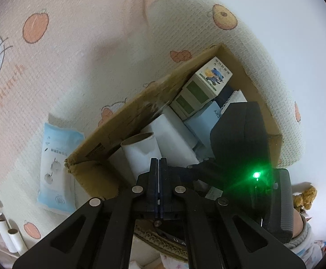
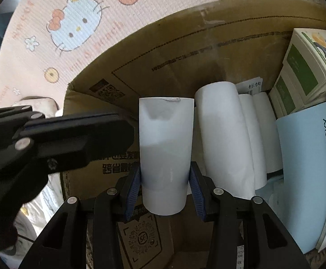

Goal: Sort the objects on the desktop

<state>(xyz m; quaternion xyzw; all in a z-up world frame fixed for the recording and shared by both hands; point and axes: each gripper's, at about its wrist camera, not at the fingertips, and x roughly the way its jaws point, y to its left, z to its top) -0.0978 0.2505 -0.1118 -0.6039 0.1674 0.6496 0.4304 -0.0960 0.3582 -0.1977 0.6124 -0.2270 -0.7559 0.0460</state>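
My right gripper (image 2: 165, 176) is shut on a white paper roll (image 2: 166, 139), its blue pads (image 2: 134, 186) pressing both sides of the roll's lower part. The roll hangs inside an open cardboard box (image 2: 185, 51), beside other white rolls (image 2: 221, 134) lying in it. My left gripper (image 1: 159, 161) is shut with nothing between its fingers, just over the box's near corner, and a white roll (image 1: 140, 154) lies right ahead of its tips. In the right wrist view the left gripper (image 2: 118, 125) comes in from the left, close to the held roll.
The box also holds green-and-white cartons (image 1: 205, 85) and a light blue "LUCKY" booklet (image 2: 306, 157). Outside it, on the cartoon-print mat (image 1: 50, 67), lie a blue wipes packet (image 1: 55, 165) and more rolls (image 1: 12, 239) at the lower left. A sleeve (image 1: 304, 242) shows lower right.
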